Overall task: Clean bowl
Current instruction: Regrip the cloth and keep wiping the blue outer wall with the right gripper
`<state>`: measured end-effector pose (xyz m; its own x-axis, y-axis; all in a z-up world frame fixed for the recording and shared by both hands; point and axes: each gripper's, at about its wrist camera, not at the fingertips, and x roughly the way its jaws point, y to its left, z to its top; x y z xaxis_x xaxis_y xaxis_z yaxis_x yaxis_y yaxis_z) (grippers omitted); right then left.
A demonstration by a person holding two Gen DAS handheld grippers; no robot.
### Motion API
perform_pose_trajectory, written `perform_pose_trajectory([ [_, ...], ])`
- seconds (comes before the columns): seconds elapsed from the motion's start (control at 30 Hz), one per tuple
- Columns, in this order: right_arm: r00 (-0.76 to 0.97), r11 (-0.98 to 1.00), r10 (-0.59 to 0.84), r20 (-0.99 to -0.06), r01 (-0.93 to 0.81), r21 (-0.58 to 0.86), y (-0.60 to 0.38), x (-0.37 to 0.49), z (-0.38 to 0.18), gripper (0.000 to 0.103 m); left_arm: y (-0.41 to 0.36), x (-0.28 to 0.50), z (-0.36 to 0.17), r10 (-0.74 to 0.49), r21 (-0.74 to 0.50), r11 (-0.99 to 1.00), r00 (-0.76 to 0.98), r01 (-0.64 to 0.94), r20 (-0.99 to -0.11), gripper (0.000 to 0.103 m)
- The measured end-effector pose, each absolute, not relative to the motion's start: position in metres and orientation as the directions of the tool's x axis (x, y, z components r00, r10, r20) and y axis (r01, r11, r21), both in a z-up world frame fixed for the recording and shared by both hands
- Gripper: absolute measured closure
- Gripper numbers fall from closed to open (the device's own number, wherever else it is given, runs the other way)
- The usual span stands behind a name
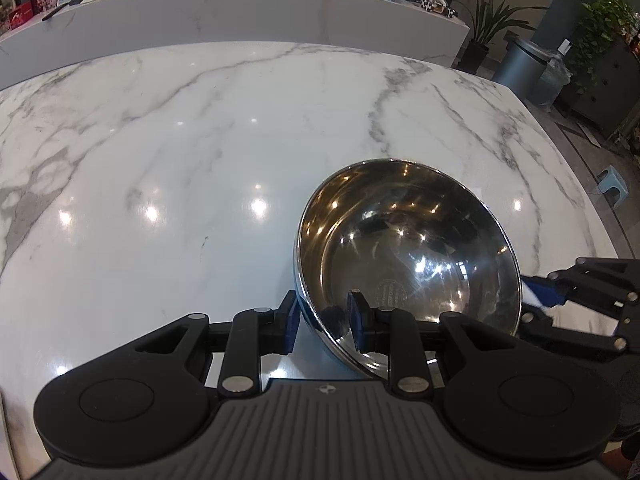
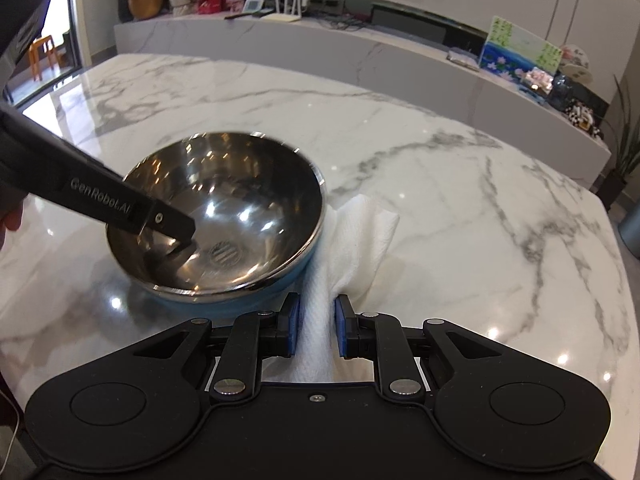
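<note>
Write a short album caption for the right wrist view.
Right gripper pinches a white paper towel beside the tilted steel bowl, whose rim the left gripper grips.

The bowl (image 2: 216, 216) sits on the table (image 2: 460, 200), left of centre in the right wrist view; the paper towel (image 2: 352, 248) lies just right (touching its side).

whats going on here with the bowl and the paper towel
A person is working with a handheld gripper in each hand at a marble table. The left gripper is clamped on the near rim of a steel bowl, one finger inside and one outside, and the bowl sits tilted. The right gripper has closed on a white paper towel lying on the table right beside the bowl. The towel is not in the bowl yet, so wiping does not look started.
</note>
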<state>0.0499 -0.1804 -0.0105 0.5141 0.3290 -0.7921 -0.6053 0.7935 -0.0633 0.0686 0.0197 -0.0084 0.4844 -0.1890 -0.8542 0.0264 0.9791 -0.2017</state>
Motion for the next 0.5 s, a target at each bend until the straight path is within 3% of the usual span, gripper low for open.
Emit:
perform_pose_trajectory([
  [0.1,0.498,0.779,0.318,-0.807,-0.622,-0.077,-0.1756,0.0471,-0.0152,0.087,0.0203,0.0672,-0.0091,-0.204,-0.223,0.975,0.477,0.018,-0.855,0.066],
  [0.33,0.496,0.774,0.306,-0.813,-0.627,-0.091,-0.1739,0.0468,-0.0176,0.087,0.0187,0.0664,-0.0107,-0.202,-0.214,0.976,0.468,0.029,-0.86,0.066],
  [0.5,0.503,0.776,0.308,-0.808,-0.624,-0.093,-0.1753,0.0463,-0.0155,0.087,0.0168,0.067,-0.0126,-0.203,-0.207,0.977,0.46,0.042,-0.864,0.073],
])
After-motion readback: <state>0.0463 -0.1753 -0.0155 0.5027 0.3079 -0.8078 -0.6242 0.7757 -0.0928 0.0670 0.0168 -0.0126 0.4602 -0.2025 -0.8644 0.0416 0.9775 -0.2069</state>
